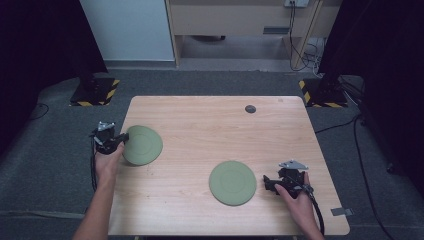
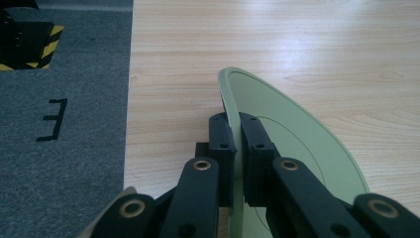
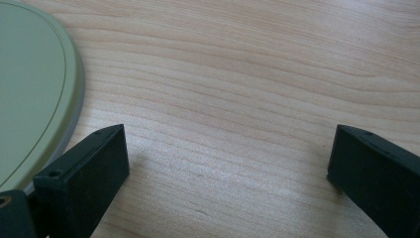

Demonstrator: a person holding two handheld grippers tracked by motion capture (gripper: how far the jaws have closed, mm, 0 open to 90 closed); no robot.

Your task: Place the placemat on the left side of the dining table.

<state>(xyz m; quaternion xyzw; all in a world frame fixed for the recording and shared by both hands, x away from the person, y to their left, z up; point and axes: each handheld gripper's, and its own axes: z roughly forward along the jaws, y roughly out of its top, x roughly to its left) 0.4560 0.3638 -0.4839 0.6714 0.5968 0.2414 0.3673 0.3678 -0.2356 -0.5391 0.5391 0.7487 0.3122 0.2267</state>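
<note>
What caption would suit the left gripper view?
Left gripper clamped on the rim of a tilted green plate above a wooden table.

The pale wooden surface has rounded corners and plain grain. A small dark round disc lies on it near the far edge, toward one o'clock from the surface's middle. Grey carpet surrounds it. Two black stand bases edged with yellow-and-black hazard stripes sit on the carpet, one at ten o'clock, one at two o'clock. At twelve o'clock stand a light wooden cabinet and a white panel. Black cables trail over the carpet at three o'clock.
</note>
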